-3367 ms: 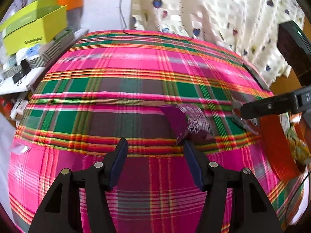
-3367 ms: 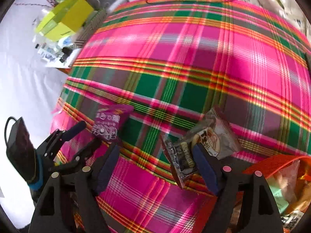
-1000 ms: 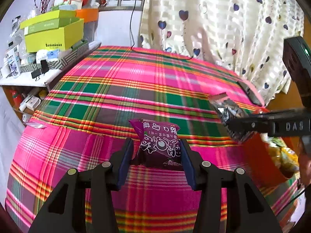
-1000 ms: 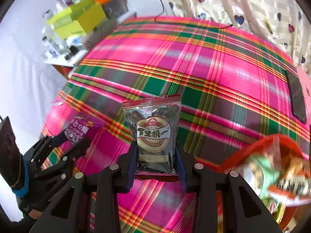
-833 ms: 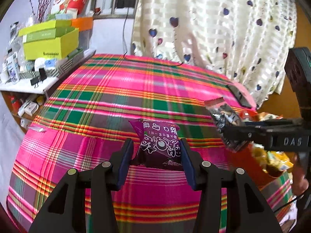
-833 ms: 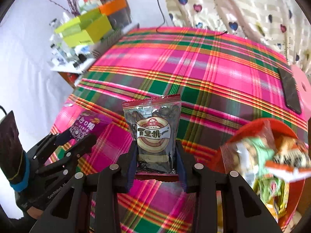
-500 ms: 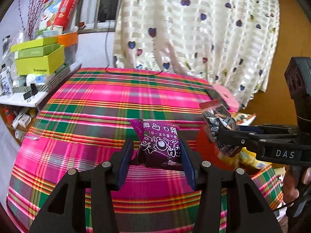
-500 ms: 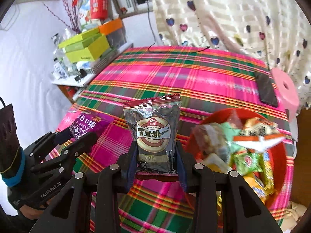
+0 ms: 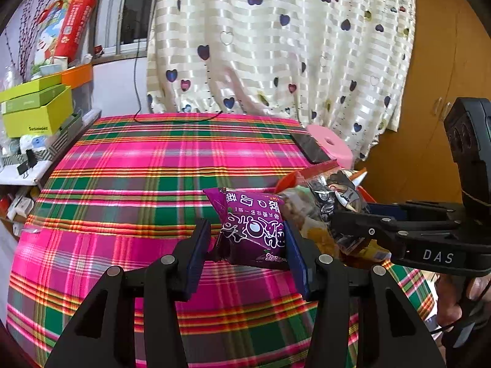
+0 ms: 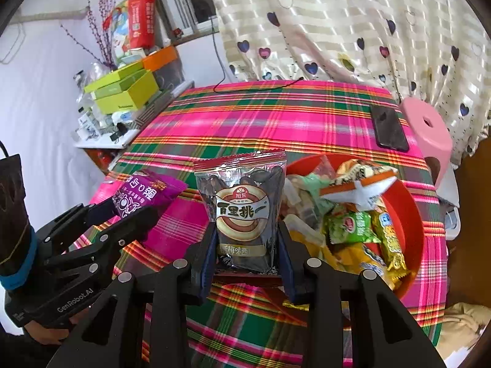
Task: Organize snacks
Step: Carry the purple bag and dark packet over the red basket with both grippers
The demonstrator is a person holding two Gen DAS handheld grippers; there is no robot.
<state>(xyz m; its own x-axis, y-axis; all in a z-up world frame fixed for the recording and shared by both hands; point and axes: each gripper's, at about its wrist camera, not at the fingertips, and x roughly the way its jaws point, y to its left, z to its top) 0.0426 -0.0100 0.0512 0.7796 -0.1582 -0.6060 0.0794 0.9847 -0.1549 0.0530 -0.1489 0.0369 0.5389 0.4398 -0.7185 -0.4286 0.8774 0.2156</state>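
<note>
**Both packets in transit to the snack bowl**

The right gripper (image 10: 245, 248) has its fingers clamped on the lower part of a sunflower seed packet (image 10: 242, 205). The packet stands upright between the fingers, long axis vertical, crimped red seal at the top. It is clear-windowed foil with dark seeds showing and a brown-and-cream label.

The left gripper (image 9: 245, 251) has its fingers clamped on a purple snack packet (image 9: 254, 224). This packet is puffy and pillow-shaped, with white printing, and sits slightly skewed between the fingers.

Both packets are held in the air above the plaid-covered table (image 9: 147, 165); neither touches the cloth.

The red bowl (image 10: 411, 214) lies to the right of both grippers and is heaped with assorted wrapped snacks. In the right wrist view, its rim begins just beside the seed packet, to the right and slightly beyond the fingers. In the left wrist view, the bowl is mostly hidden behind the right gripper and its packet.

Judgement: the right hand is the nearer to the bowl and appears set to deposit first. The left hand has to cross farther, so the right gripper probably needs to clear the rim before the purple packet is brought over.

A black phone (image 10: 388, 130) lies on the table beyond the bowl, and a pink stool (image 10: 429, 132) stands off the table's far right corner.
</note>
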